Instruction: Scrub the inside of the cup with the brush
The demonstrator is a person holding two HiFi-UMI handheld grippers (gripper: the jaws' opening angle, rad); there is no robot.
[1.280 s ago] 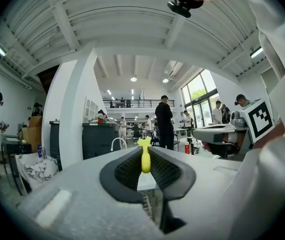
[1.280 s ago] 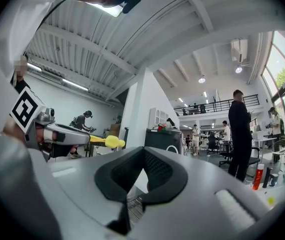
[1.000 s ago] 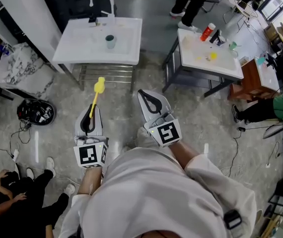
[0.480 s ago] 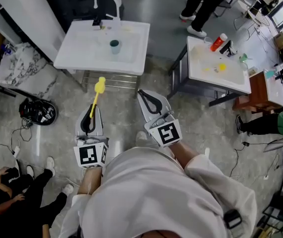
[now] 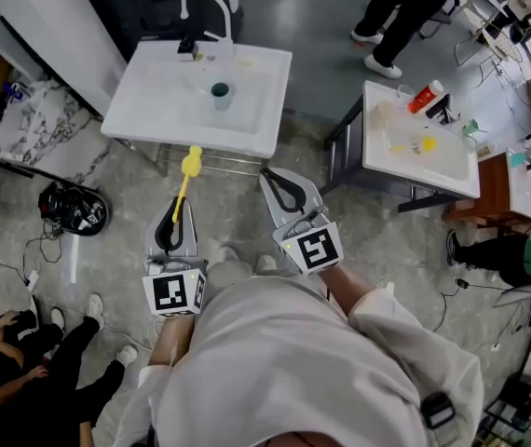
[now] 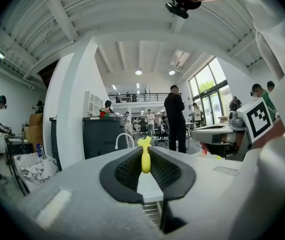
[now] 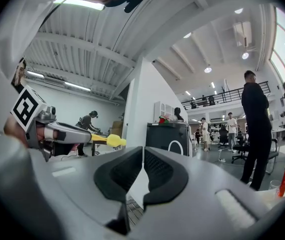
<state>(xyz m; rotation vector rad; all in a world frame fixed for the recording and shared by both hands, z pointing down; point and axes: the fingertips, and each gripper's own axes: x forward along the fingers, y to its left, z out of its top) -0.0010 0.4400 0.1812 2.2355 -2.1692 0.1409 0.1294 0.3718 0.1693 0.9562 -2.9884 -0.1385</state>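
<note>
A yellow brush (image 5: 185, 180) sticks forward out of my left gripper (image 5: 169, 226), which is shut on its handle; in the left gripper view the brush (image 6: 144, 156) stands between the black pads. My right gripper (image 5: 282, 191) is shut with nothing in it, and in its own view the jaws (image 7: 142, 171) meet. The teal cup (image 5: 220, 94) stands in the white sink (image 5: 154, 101) ahead, below the curved tap (image 5: 200, 7). Both grippers hang over the floor, short of the sink's front edge. From the right gripper view the left gripper and the brush head (image 7: 113, 141) show at the left.
A white table (image 5: 461, 166) with an orange bottle (image 5: 427, 96) and small items stands to the right of the sink. A black helmet (image 5: 77, 209) and cables lie on the floor at left. People stand behind the sink and sit at the left and right edges.
The sink and the side table have slid closer and to the right in the head view as I walk forward. Both grippers keep their pose and their grip.
</note>
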